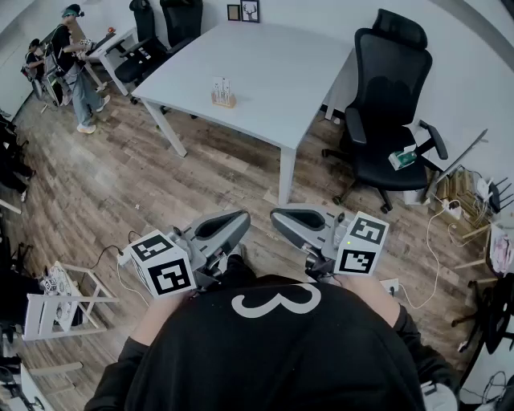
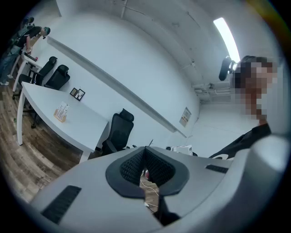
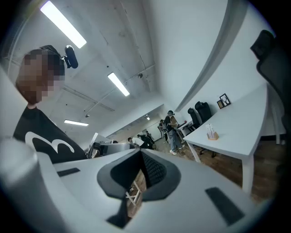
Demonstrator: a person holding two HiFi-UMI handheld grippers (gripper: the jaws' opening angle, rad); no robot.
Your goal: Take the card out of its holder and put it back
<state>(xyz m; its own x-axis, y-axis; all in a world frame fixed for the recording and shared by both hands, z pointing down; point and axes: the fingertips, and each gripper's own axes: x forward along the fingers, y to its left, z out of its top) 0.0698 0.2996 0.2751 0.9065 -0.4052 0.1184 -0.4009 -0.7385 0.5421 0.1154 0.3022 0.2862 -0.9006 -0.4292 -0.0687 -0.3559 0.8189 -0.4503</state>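
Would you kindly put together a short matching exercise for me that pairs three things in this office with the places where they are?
Things:
1. card holder
2. small box
3. picture frames

Places:
A. by the wall, past the far edge of the white table
B. on the seat of the black chair
C. standing on the white table

Pairs: 1-C; 2-B; 3-A

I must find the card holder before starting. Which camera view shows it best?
The head view: the card holder stands unobstructed near the middle of the white table, with cards upright in its wooden base. Both gripper views show the card holder only small and far off, from the side.
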